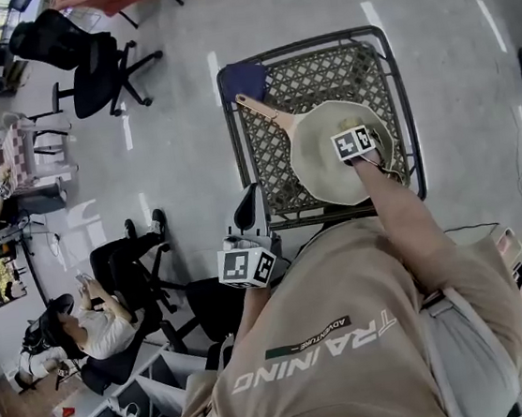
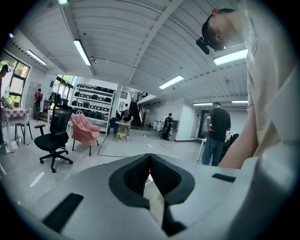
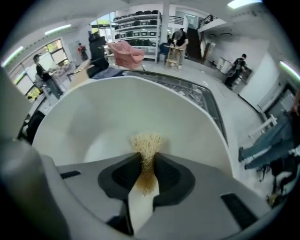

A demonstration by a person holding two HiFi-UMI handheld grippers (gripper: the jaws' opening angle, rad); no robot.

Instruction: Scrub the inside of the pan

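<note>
Right arm stretches out toward one o'clock, right gripper (image 3: 147, 164) tipped steeply down, jaws pinched on a straw-coloured scrubber tuft (image 3: 146, 140). Left gripper (image 1: 248, 200) sits low near the chest (jaws pressed together, nothing between), nose pointing twelve o'clock.

Head cam: high up, steep down on mesh table (image 1: 320, 73). Right gripper (image 3: 146, 159) cam: just behind jaws, close into pan (image 3: 140, 103), shared with head view. Left gripper (image 2: 150, 176) cam: level, faces room.
</note>
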